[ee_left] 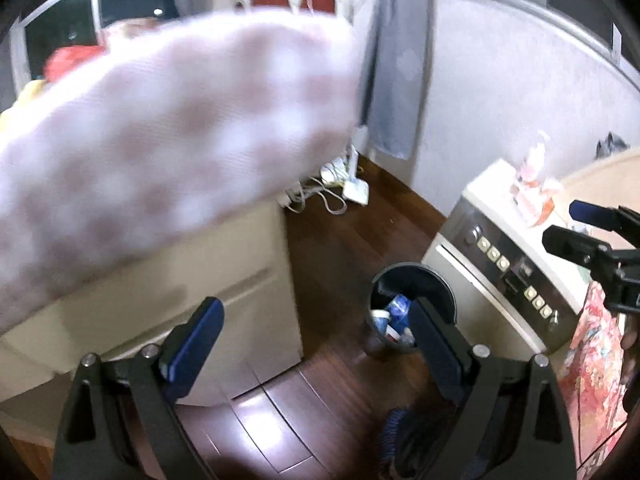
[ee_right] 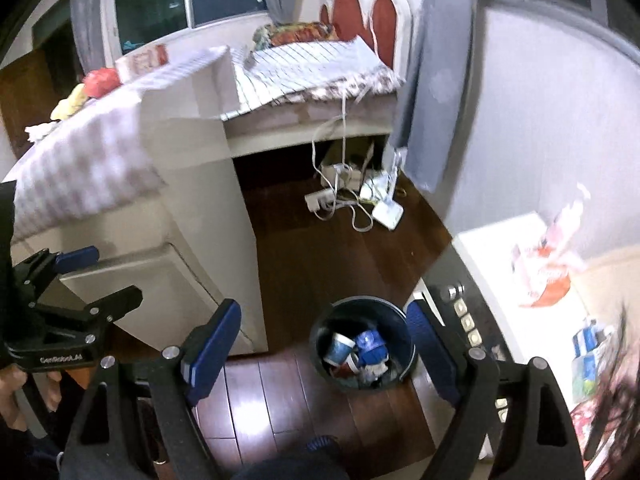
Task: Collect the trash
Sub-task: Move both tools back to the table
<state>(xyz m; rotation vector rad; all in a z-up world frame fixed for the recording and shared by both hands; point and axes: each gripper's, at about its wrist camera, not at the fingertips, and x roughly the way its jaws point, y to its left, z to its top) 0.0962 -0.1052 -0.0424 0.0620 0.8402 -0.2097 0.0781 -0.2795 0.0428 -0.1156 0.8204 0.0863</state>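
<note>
A dark round trash bin (ee_right: 362, 346) stands on the wooden floor and holds blue and white cups and wrappers (ee_right: 360, 352). It also shows in the left wrist view (ee_left: 412, 312). My right gripper (ee_right: 324, 344) is open and empty, high above the bin. My left gripper (ee_left: 316, 340) is open and empty, above the floor left of the bin. The right gripper also shows at the right edge of the left wrist view (ee_left: 568, 226). A crumpled white and orange bag (ee_right: 548, 268) lies on the white appliance. A blue and white carton (ee_right: 588, 344) lies further right.
A cream cabinet (ee_right: 192, 248) with a checked cloth (ee_left: 168, 152) stands on the left. A grey appliance with buttons (ee_left: 508, 272) stands right of the bin. Power strips and white cables (ee_right: 352, 192) lie on the floor by the wall. A bed (ee_right: 312, 76) is behind.
</note>
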